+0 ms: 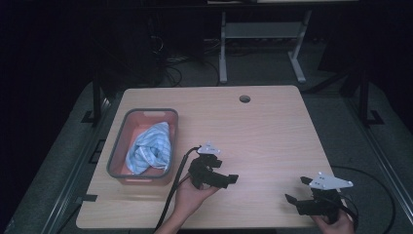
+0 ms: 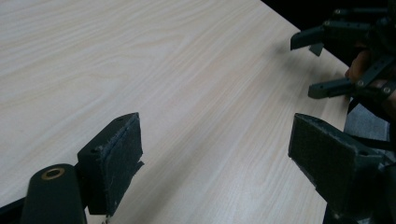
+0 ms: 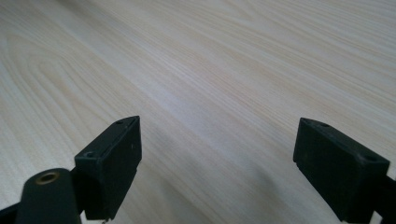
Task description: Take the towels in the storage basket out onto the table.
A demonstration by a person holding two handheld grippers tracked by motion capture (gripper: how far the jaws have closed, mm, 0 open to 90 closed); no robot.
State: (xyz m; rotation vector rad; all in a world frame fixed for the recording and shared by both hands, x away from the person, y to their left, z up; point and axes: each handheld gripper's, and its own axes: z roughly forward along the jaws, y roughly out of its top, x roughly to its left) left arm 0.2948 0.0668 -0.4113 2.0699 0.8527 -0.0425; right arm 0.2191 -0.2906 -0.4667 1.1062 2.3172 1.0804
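Left gripper (image 1: 229, 178) held low over the near middle of the table (image 1: 272, 131), jaws spread wide with nothing between them; in the left gripper view (image 2: 215, 144) just bare pale wood grain in the gap. Right gripper (image 1: 298, 190) near the table's front right corner, jaws likewise wide apart and empty; in its own view (image 3: 217, 154) again only wood between the black pads. Seen from the left gripper view, the right gripper (image 2: 317, 65) farther off at upper right, at the table edge, pointing back toward the left one, a hand behind it.

Nearest thing: a cloth (image 1: 150, 148), light blue with thin stripes, crumpled in a bin (image 1: 117, 146) with a grey rim and reddish walls. Bin on the left part of the table, just left of the left gripper, not touching it; cloth wholly inside, bunched toward the right and near side, reddish floor bare at the far end. Left gripper turned away from the bin, jaws pointing right, toward the other gripper. Right gripper well apart from bin and cloth, the left gripper between. Cloth untouched by either.

No brand, label or writing legible on bin, cloth, table or grippers. A round hole (image 1: 245, 99) in the tabletop near its far edge.
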